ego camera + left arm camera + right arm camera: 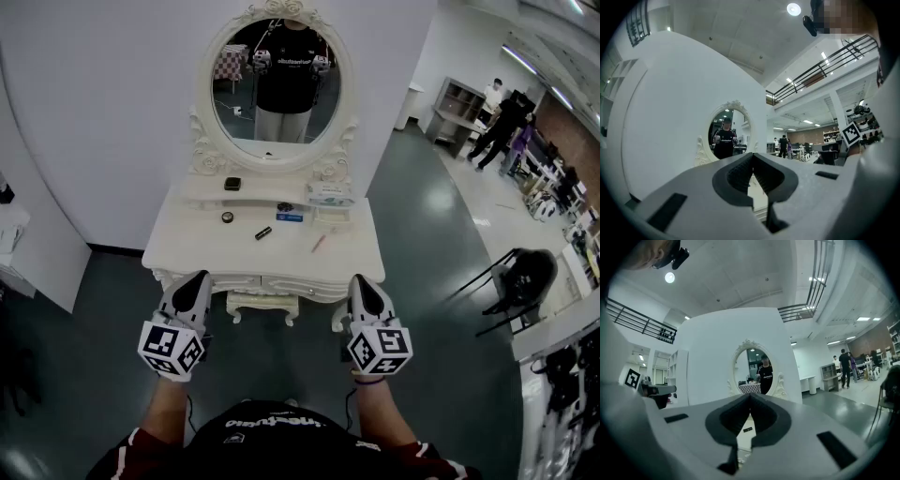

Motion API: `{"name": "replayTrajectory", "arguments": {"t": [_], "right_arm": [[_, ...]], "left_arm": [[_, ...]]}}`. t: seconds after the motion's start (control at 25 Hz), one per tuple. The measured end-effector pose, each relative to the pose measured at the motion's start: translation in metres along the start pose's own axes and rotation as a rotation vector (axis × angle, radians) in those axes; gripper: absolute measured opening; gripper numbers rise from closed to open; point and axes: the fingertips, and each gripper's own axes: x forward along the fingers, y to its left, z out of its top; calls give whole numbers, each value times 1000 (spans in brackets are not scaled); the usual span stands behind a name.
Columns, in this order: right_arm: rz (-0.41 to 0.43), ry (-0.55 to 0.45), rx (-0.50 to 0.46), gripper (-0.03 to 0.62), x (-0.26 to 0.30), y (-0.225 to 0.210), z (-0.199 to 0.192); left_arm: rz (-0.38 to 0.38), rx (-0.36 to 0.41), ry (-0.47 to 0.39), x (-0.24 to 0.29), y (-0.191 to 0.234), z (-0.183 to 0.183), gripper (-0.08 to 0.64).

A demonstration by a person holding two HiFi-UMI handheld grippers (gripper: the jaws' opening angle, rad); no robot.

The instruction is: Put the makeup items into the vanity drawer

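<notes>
A white vanity table (pixel 187 246) stands against the wall under an oval mirror (pixel 277 84). On its top lie a dark lipstick tube (pixel 263 232), a small round pot (pixel 227 217), a blue box (pixel 290 216) and a pink pencil (pixel 319 243). A black compact (pixel 232 184) sits on the raised shelf. The drawer front (pixel 281 283) is closed. My left gripper (pixel 197 278) and right gripper (pixel 364 280) hover side by side just before the vanity's front edge. Both are shut with nothing in them, as the left gripper (pixel 752 161) and right gripper (pixel 750 400) show in their own views.
A white stool (pixel 262 304) is tucked under the vanity. A white and teal box (pixel 329 194) sits at the shelf's right end. A black chair (pixel 523 278) stands to the right and a white cabinet (pixel 28 253) to the left. People (pixel 502 122) stand far back right.
</notes>
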Motion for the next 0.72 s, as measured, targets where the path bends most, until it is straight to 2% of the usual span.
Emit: {"name": "replayTrajectory", "arguments": {"t": [0.56,0.72], "right_arm": [[18,-3,-5,-6,-6,5,1],[7,-22,-31,2,-12,4,4]], "left_arm": [[-4,2,6,-2,-4,-1,5],[-5,1,5,-3,-8,-2,5]]}}
